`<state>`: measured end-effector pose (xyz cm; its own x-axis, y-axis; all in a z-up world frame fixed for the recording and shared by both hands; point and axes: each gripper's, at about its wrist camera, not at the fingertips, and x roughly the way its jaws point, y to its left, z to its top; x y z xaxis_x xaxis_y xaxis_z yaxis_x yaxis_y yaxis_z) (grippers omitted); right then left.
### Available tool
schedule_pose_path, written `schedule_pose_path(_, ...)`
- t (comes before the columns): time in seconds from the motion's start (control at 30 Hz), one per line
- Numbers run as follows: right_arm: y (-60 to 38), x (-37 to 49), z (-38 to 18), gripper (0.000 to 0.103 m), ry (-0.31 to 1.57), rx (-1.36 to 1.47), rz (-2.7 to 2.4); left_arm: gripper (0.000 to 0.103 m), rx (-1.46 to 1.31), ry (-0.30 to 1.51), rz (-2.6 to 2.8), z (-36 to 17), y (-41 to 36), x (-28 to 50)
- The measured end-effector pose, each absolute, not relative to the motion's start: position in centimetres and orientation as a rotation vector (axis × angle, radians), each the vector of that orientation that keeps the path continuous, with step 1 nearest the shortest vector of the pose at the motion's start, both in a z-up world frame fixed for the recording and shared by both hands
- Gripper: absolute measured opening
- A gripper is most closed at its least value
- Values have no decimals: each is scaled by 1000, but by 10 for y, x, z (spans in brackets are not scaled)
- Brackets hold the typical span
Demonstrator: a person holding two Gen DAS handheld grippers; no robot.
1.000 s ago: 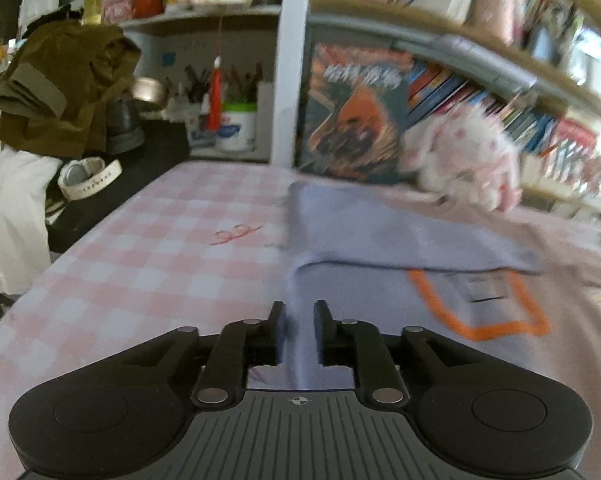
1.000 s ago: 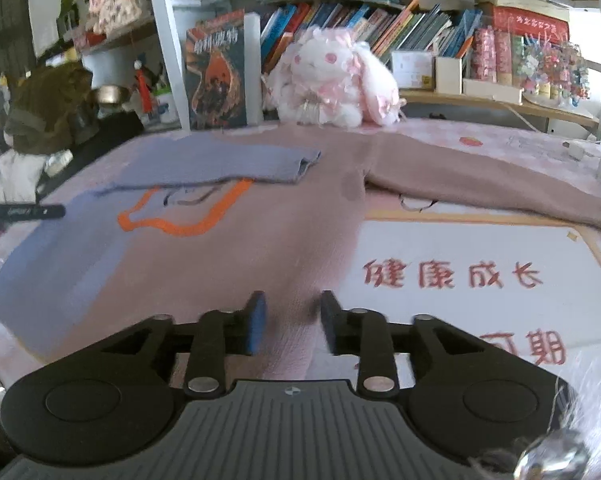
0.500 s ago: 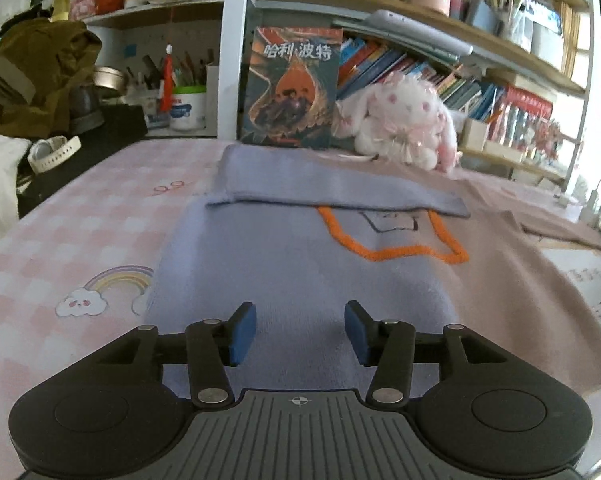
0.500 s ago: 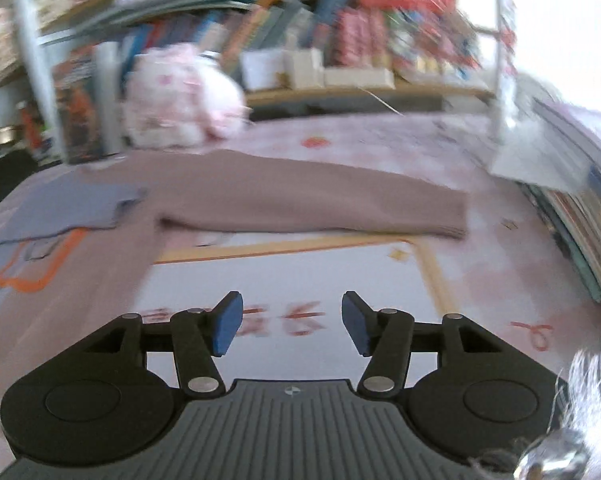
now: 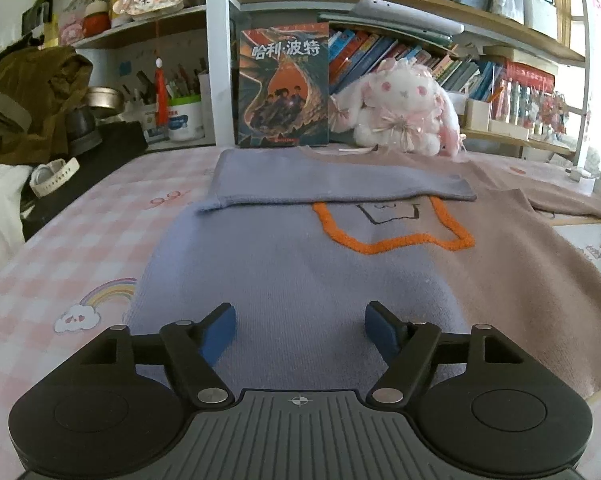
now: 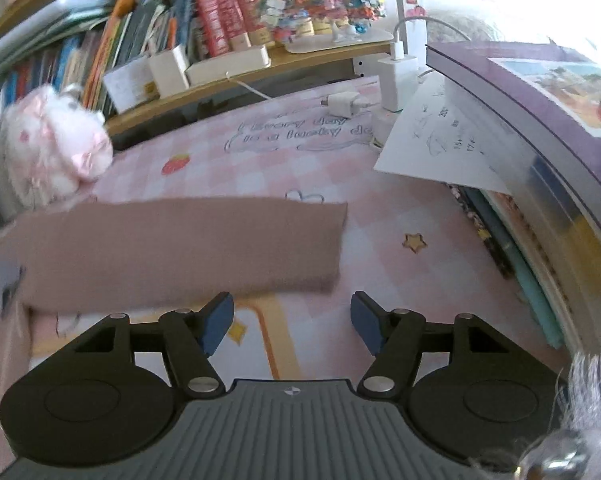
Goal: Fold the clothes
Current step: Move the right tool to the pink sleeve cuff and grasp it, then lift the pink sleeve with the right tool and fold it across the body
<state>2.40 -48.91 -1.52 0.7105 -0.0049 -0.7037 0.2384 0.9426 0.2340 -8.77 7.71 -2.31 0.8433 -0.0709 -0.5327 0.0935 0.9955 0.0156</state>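
Right gripper (image 6: 292, 316) open, my nearer tool to the brown sleeve (image 6: 180, 248) at 11 o'clock, lying 9-to-3 across the table; left gripper (image 5: 300, 330) open over the sweater (image 5: 300, 264).

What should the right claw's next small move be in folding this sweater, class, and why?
Probably ease the right claw forward and down to the cuff end of the brown sleeve. The blue sleeve already lies folded across the sweater, while the brown one is stretched flat on the table. The right claw is open, empty and pointed near that cuff.
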Motion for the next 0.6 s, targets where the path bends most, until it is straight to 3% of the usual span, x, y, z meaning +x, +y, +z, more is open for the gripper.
schedule_pose_path(0.2, -488, 41, -16, 59, 765, 323, -121, 76, 33, 567, -92, -23, 82, -87)
schedule_pose_path(0.27, -485, 46, -17, 42, 764, 311, -117, 77, 31, 560, -92, -24, 82, -88)
schedule_pose_path(0.33, -482, 50, -17, 18, 762, 299, -113, 77, 33, 555, -93, -25, 82, -89)
schedule_pose_path(0.37, -481, 53, -18, 12, 762, 294, -110, 78, 32, 555, -95, -25, 82, -89)
schedule_pose_path(0.6, -457, 52, 12, 8, 650, 248, -56, 78, 21, 548, -106, -24, 85, -90)
